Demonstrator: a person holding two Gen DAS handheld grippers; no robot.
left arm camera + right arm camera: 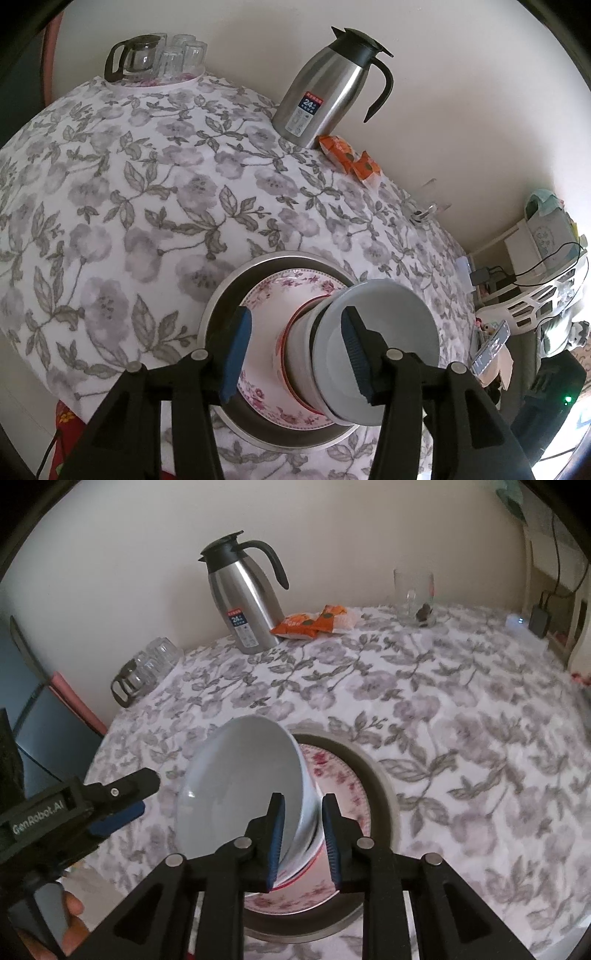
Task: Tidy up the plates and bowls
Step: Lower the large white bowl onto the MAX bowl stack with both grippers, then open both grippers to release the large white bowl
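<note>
A stack stands on the flowered tablecloth: a metal tray [221, 291], a pink floral plate [266, 306], a red-rimmed bowl [288, 343] and a grey-white bowl [384, 332] on top. In the right wrist view the top bowl [240, 775] tilts to the left over the floral plate [340, 786] and tray [384, 786]. My right gripper [304, 834] straddles the bowls' rims, its fingers apart with the rims between them. My left gripper [295, 350] is open around the stack, its fingers wide of the bowls; it also shows in the right wrist view [122, 805].
A steel thermos jug [325, 88] stands at the back by the wall, with orange snack packets [347, 153] beside it. Upturned glasses and a glass pot [155, 55] sit at the far left corner. A glass mug [413, 598] stands at the back right.
</note>
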